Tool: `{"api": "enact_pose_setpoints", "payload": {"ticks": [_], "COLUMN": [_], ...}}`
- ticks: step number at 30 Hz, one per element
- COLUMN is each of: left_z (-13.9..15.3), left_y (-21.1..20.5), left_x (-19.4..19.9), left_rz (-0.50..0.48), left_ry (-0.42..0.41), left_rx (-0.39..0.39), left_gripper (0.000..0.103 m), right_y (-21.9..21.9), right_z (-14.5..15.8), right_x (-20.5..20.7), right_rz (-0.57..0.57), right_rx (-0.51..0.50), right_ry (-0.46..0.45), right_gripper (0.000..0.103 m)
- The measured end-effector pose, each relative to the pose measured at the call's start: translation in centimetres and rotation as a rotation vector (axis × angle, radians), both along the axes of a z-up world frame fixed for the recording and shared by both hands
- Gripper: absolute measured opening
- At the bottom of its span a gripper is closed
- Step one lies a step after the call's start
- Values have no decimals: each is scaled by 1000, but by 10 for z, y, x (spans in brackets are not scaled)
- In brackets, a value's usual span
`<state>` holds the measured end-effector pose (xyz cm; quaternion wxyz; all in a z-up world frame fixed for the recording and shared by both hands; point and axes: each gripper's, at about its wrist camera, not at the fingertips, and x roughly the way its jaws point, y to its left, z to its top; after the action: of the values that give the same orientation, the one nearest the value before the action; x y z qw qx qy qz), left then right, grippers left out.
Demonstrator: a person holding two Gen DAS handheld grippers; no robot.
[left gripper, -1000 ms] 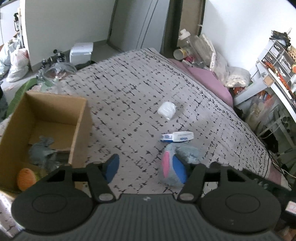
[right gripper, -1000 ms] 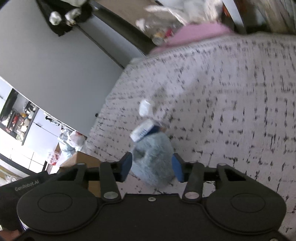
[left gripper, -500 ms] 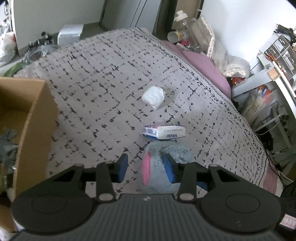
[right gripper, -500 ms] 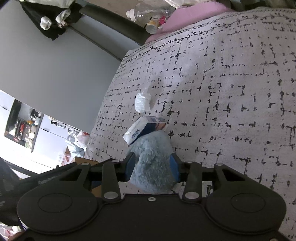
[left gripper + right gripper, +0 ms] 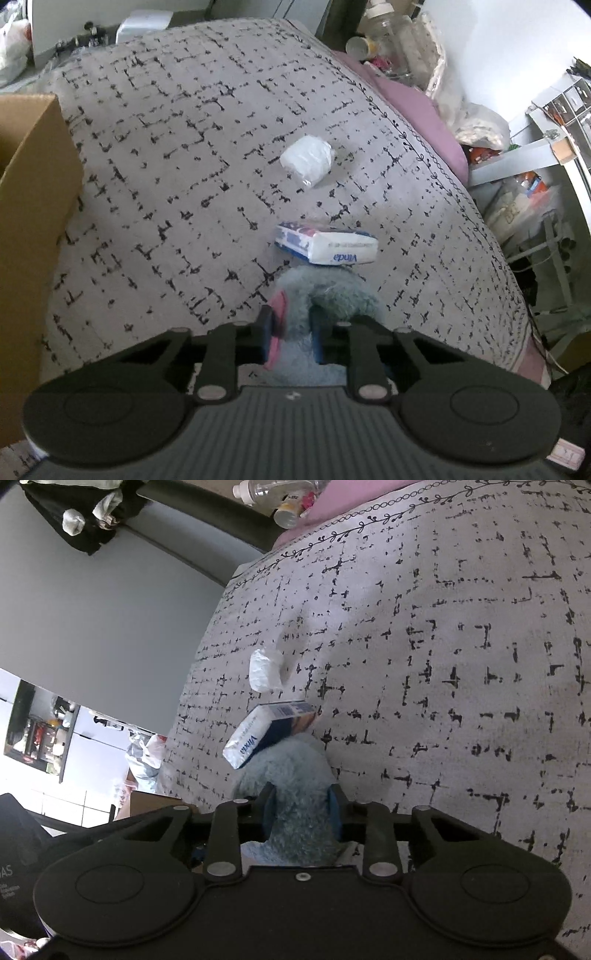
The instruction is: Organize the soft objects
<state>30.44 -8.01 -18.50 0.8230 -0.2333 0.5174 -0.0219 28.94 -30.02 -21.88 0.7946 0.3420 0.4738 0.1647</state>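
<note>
A fluffy grey-blue plush toy with a pink patch lies on the patterned bedspread. My left gripper is shut on its near end. My right gripper is shut on the same plush toy from the other side. A Vinda tissue pack lies just beyond the toy, touching it; it also shows in the right wrist view. A white wrapped bundle lies farther back, seen too in the right wrist view.
An open cardboard box stands on the bed's left side. A pink pillow, bottles and bags crowd the far right corner. Shelving and clutter stand right of the bed. A grey wall borders the bed.
My left gripper moved right from the box to the plush toy and shut on it. My right gripper closed in and shut on the toy too.
</note>
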Motion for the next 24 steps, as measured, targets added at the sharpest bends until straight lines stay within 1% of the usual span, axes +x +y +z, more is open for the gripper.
{"api": "enact_pose_setpoints", "payload": {"ticks": [3, 6, 13, 20, 24], "left_z": [3, 9, 30, 52, 59], "left_y": [0, 0, 2, 11, 17], "left_x": [-4, -10, -29, -51, -63], "left_rz": [10, 7, -9, -18, -21], "left_ry": [-14, -31, -75, -122, -130], "left_rx": [-11, -14, 0, 26, 24], "left_gripper": [16, 16, 16, 16, 16], "right_y": [0, -2, 1, 16, 24], "right_z": [3, 8, 27, 52, 63], "right_x": [-3, -9, -27, -50, -63], "right_rz": [0, 1, 6, 5, 4], "right_rx": [-13, -13, -6, -33, -58], "right_ry": [-13, -22, -66, -117, -135], "right_gripper": [23, 22, 21, 21, 21]}}
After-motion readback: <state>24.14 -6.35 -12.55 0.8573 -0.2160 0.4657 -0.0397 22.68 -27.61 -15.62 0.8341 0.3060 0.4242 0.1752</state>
